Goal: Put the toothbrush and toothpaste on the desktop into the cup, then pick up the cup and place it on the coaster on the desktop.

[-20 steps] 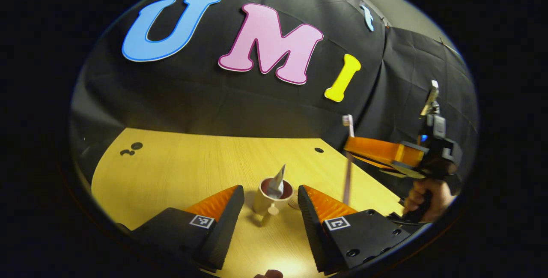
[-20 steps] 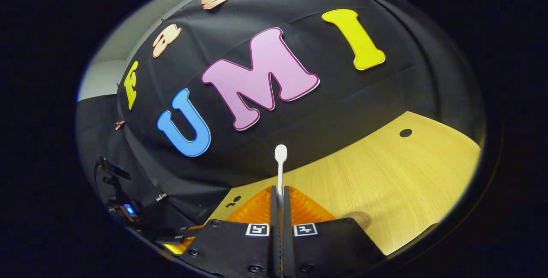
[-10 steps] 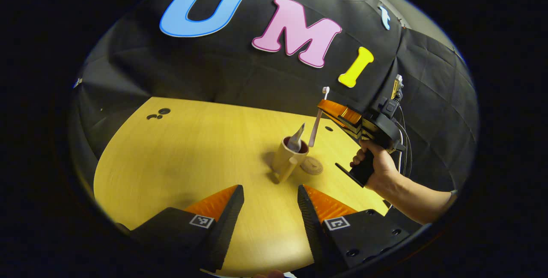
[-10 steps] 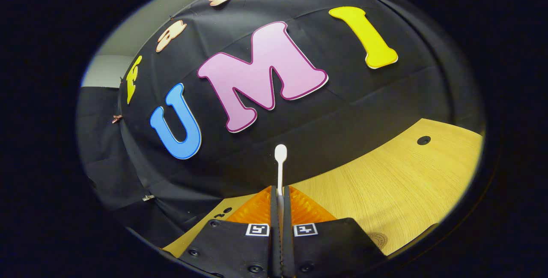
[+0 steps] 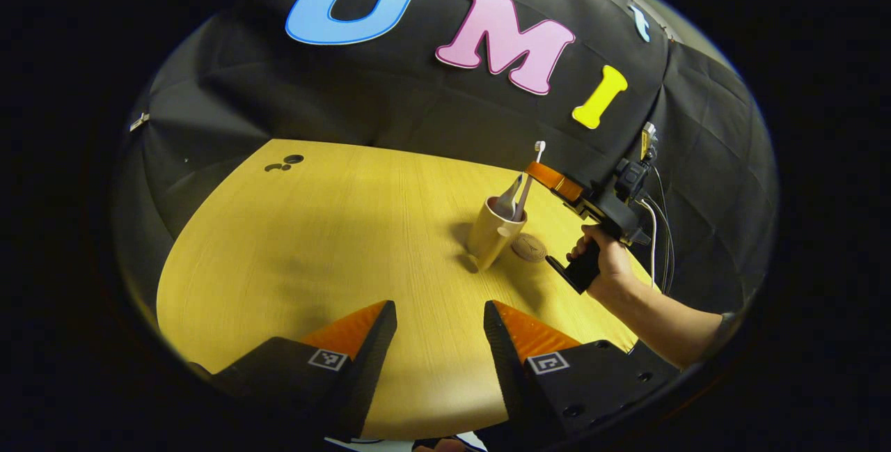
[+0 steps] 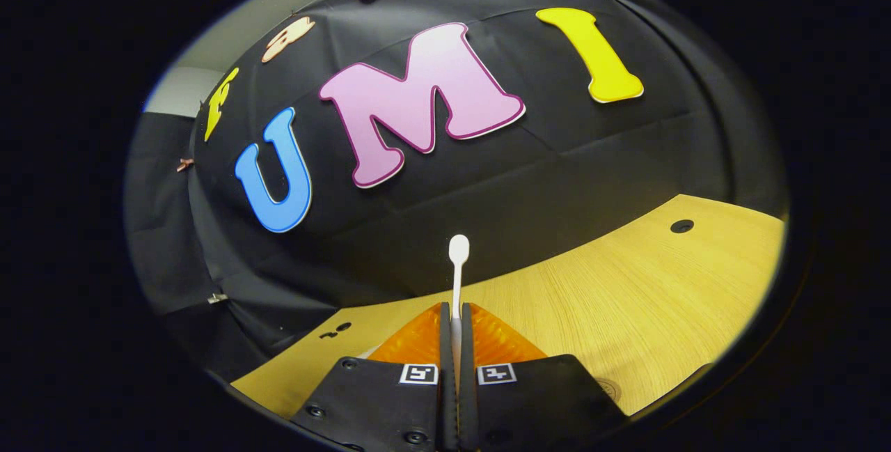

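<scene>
Toothbrush [image 6: 457, 278] is clamped between both fingers of the right tool [image 6: 451, 340], whose jaws stand closed on the handle, head end projecting forward and upward past the fingertips.

Nearest in the left gripper view, the left tool [image 5: 440, 340] hangs over the worktop [image 5: 313, 250] with its jaws wide apart and nothing between them; it is well apart from the cup.

Mid-distance in that view, the cup [image 5: 493, 230] stands upright on the worktop with the toothpaste [image 5: 508, 198] already leaning inside it. The coaster [image 5: 530, 248] lies flat just beside the cup, on its right as seen here; whether the two touch cannot be told.

Beyond, the right tool [image 5: 539, 177], held by a hand [image 5: 604, 262], carries the toothbrush [image 5: 529, 184] steeply upright, bristles uppermost. Its lower end sits at or just inside the cup rim, next to the toothpaste.

Judgement: the insertion step is in hand. The brush's long axis points down into the cup mouth, so the coming move calls for a short lowering along that axis and a release. The right hand is the nearer one for this.
</scene>
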A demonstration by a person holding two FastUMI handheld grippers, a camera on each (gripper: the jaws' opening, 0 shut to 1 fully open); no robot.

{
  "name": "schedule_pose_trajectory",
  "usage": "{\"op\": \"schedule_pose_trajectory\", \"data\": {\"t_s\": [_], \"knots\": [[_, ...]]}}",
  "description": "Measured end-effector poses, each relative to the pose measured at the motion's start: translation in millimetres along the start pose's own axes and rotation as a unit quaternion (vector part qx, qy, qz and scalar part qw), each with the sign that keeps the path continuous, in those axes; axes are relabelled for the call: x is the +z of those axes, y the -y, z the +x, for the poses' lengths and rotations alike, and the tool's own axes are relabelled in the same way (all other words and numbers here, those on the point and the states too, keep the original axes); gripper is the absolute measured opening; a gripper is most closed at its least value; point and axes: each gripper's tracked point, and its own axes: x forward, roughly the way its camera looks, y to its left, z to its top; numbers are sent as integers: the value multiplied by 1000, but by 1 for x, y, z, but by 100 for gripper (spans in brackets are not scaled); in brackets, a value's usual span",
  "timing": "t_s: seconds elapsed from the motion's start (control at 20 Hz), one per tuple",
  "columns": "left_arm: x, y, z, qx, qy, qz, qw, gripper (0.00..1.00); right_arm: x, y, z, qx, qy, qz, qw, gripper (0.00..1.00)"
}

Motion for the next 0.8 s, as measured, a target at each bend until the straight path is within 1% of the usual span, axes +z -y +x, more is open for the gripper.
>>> {"op": "schedule_pose_trajectory", "data": {"t_s": [0.15,0.3,0.45,0.55,0.6,0.65,0.7,0.75,0.8], "knots": [[-1,10,5,0,-4,0,1000,79,-11,-1,-9,-1,-22,-15,1000,7],[1,20,9,-2,-7,-3,1000,78,-22,-1,-18,3,-48,-4,999,9],[4,28,13,-4,-5,-4,1000,79,-21,2,-23,3,-61,7,998,10],[8,33,16,-5,-3,-10,1000,78,-24,6,-27,-1,-76,14,997,13],[9,36,18,-5,-5,-14,1000,78,-25,7,-30,-1,-84,17,996,17],[9,37,21,-2,-7,-17,1000,79,-25,9,-31,-3,-89,18,996,18],[10,38,23,2,-10,-18,1000,79,-26,12,-36,-4,-95,19,995,5],[10,39,24,7,-12,-19,1000,79,-26,12,-39,0,-102,24,994,25],[11,40,26,12,-14,-20,1000,79,-26,12,-43,4,-110,28,994,25]]}}
